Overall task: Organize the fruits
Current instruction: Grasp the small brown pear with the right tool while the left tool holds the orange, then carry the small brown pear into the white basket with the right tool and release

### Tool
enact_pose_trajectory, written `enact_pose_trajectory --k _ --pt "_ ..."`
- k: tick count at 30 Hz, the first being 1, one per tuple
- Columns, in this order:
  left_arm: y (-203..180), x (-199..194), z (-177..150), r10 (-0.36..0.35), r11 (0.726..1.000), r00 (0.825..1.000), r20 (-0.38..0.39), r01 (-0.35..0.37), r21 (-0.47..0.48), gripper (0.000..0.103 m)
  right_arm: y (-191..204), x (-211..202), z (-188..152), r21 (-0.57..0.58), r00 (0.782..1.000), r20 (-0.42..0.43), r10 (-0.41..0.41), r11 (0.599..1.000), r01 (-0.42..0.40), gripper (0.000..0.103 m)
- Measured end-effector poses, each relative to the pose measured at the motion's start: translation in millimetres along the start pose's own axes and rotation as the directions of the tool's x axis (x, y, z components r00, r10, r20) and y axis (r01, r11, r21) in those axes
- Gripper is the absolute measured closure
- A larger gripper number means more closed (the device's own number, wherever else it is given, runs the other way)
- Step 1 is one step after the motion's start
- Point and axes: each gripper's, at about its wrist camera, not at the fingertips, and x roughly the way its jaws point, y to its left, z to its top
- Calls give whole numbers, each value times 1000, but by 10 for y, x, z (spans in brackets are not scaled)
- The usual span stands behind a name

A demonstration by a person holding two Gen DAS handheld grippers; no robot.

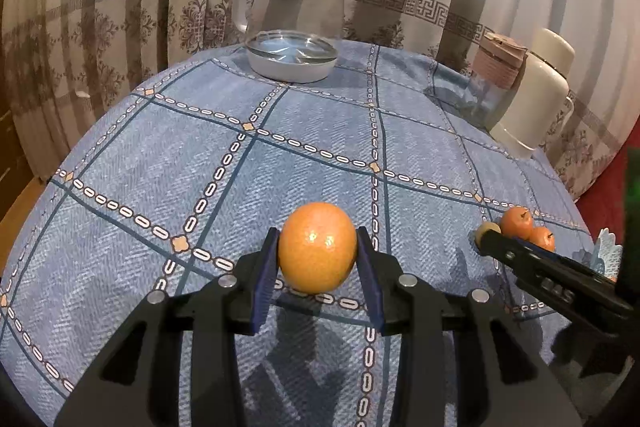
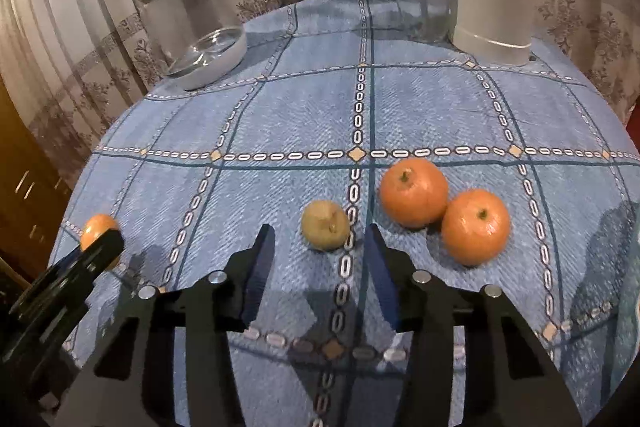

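Fruits are split: 1 orange [image 1: 317, 247] is pinched in the left hand-held gripper [image 1: 317, 259] above the surface [image 2: 280, 115]; 2 oranges [image 2: 414, 191] and a pale fruit [image 2: 325, 230] lie near the right hand-held gripper [image 2: 320, 247], spread and empty. Round, firm, probably smooth-skinned, they likely suit grasping across the middle.

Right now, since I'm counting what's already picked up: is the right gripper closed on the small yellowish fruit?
No: in the right wrist view the yellowish fruit lies on the tablecloth beyond the right gripper, whose pads touch nothing.
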Motion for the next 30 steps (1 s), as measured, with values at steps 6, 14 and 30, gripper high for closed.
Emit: enact_pose_trajectory --k 6,14,30 --pt "-46 10 -16 -5 1000 1000 -5 5 12 65 27 135 33 -9 999 -5 -38 999 38 62" --pt "-69 12 -24 -1 1000 1000 2 1 21 65 48 101 -21 -27 998 4 -62 998 62 75" --pt "-122 -75 -37 17 999 999 46 -20 48 65 223 -335 -364 -26 999 41 7 1000 -6 75"
